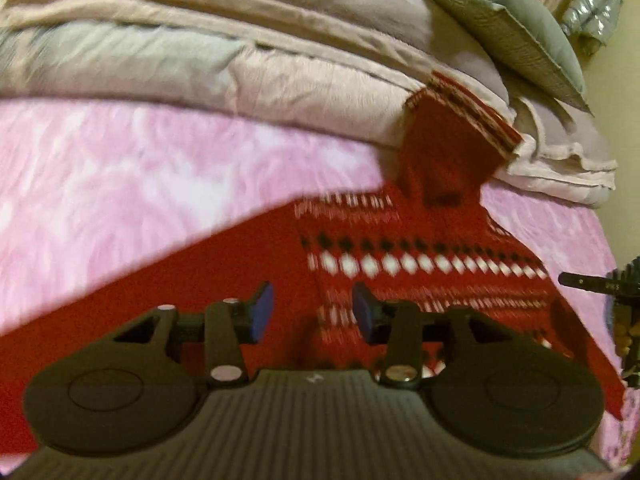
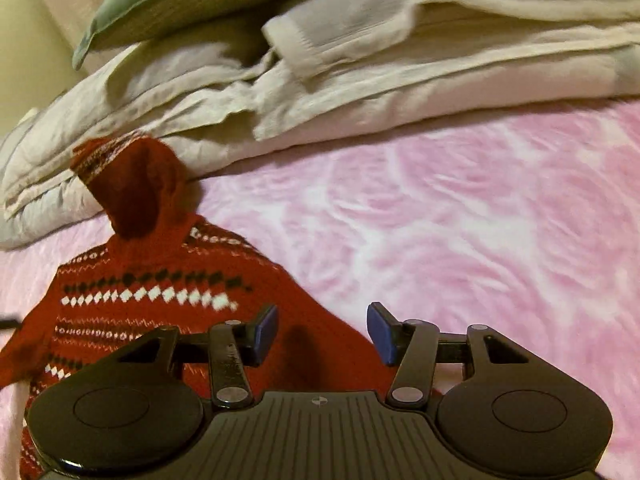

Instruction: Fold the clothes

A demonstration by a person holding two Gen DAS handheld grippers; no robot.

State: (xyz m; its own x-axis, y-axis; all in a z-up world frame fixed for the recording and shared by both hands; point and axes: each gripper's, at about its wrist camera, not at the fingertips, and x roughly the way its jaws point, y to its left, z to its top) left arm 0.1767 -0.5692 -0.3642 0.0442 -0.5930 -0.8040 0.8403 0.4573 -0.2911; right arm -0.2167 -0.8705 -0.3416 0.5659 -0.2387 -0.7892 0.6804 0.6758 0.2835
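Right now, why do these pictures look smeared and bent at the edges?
Left wrist view: the pink blanket and the red sweater are streaked by motion blur, and the fisheye lens curves the bedding. Right wrist view: similar smear on the folded duvet, dark rounded corners, warm dim light.

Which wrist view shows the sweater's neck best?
Right wrist: the red sweater's neck stands unobstructed against the bedding. Left wrist shows it too, blurrier, leaning on the folded quilt.

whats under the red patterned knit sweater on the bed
The red patterned knit sweater lies on a fuzzy pink blanket; its turtleneck collar leans up against folded beige bedding. Anything hidden beneath the sweater itself cannot be seen.
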